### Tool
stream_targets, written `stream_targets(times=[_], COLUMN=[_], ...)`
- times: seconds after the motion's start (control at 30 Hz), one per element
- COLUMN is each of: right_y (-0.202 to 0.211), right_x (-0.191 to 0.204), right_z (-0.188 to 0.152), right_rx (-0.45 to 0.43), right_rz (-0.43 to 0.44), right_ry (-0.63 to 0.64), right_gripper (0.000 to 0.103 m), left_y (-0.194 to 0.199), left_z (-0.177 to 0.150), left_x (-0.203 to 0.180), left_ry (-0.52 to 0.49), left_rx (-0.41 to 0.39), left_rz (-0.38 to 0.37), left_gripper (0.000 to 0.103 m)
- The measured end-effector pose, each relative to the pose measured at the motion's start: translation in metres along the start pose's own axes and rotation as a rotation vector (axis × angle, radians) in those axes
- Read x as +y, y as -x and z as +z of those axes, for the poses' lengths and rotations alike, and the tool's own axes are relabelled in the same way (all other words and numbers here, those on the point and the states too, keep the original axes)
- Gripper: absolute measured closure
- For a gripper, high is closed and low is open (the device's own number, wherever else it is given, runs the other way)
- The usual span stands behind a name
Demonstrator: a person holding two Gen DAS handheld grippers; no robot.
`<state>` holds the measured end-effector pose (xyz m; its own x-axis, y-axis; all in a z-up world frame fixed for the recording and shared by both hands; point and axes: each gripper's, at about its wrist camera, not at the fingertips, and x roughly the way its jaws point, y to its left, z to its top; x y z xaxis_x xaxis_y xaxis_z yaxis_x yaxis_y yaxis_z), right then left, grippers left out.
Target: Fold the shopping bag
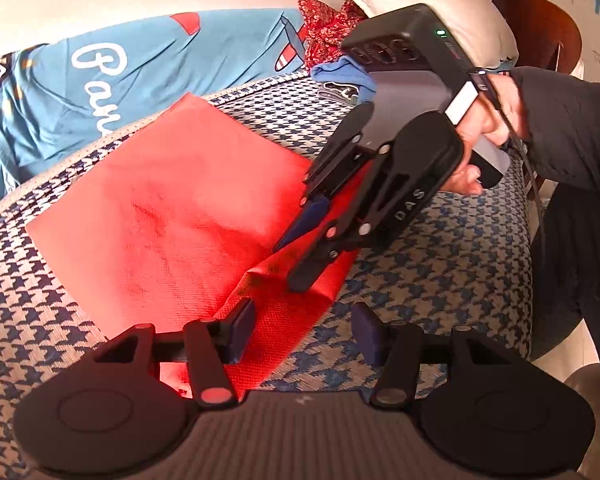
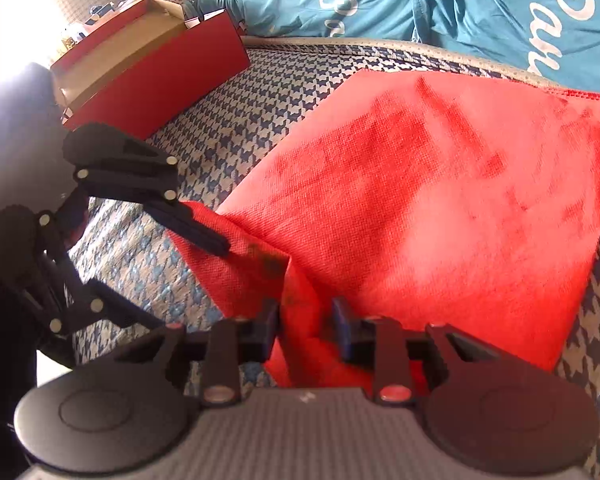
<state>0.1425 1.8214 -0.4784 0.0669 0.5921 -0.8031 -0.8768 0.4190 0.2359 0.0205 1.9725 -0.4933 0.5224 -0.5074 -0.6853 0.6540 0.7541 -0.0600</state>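
The red bag [image 1: 172, 208] lies mostly flat on a houndstooth cushion [image 1: 440, 264], its far corner close to the piped far edge, its near corner bunched and lifted toward the cushion's near side; to the bag's right in the left wrist view the cushion is bare out to its rounded right edge; in the right wrist view bare houndstooth shows left of the bag, up to a red box [image 2: 156, 68] at the far left corner.

The left tongs [image 1: 304, 332] stand open over the near corner; the left pad [image 1: 242, 330] lies against the bag's raised fold, the right pad [image 1: 366, 334] hangs over bare cushion, and nothing is pinched; no earlier view shows their motion. The right tongs [image 2: 306, 330] have a ridge of red fabric between the pads, the jaws narrowly apart; they look clamped on the bag's gathered corner, though the contact itself is hard to make out. In the left wrist view the right tongs [image 1: 296, 264] point down into the same corner, a hand [image 1: 484, 136] in a dark sleeve [image 1: 572, 132] on the handle; in the right wrist view the left tongs [image 2: 204, 236] reach in from the left, tip at the fold.

Beyond the far edge lies a blue cloth [image 1: 112, 76] with white script; a pale pillow [image 1: 428, 4], red patterned fabric [image 1: 328, 24] and a wooden chair [image 1: 540, 28] sit at far right; the room's left is washed out by glare.
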Motion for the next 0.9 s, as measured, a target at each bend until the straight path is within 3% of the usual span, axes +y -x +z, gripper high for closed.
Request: stream_targets(times=[0.1, 0.23, 0.4, 0.47, 0.53, 0.73, 0.9], right_y=[0.003, 0.01, 0.038, 0.054, 0.063, 0.056, 0.043], right_x=[0.007, 0.014, 0.031, 0.042, 0.055, 0.059, 0.051], right_z=[0.0, -0.002, -0.006, -0.014, -0.022, -0.029, -0.031], right_rx=[-0.021, -0.06, -0.146, -0.187, -0.207, -0.196, -0.166], right_rz=[-0.053, -0.103, -0.213, -0.235, -0.264, -0.314, -0.325], right_ry=[0.022, 0.032, 0.072, 0.083, 0.128, 0.122, 0.085], right_gripper=[0.065, 0.061, 0.066, 0.075, 0.078, 0.079, 0.076], left_y=[-0.007, -0.009, -0.01, -0.011, -0.011, -0.013, -0.016], left_z=[-0.003, -0.004, -0.004, -0.004, -0.004, -0.004, -0.003], left_x=[0.009, 0.013, 0.013, 0.012, 0.012, 0.01, 0.006], left_ry=[0.04, 0.047, 0.038, 0.033, 0.026, 0.015, -0.008], left_rx=[0.003, -0.002, 0.007, 0.011, 0.012, 0.014, 0.016], left_rz=[-0.017, -0.024, -0.02, -0.016, -0.012, -0.006, -0.011], left_gripper=[0.051, 0.05, 0.05, 0.05, 0.05, 0.047, 0.035])
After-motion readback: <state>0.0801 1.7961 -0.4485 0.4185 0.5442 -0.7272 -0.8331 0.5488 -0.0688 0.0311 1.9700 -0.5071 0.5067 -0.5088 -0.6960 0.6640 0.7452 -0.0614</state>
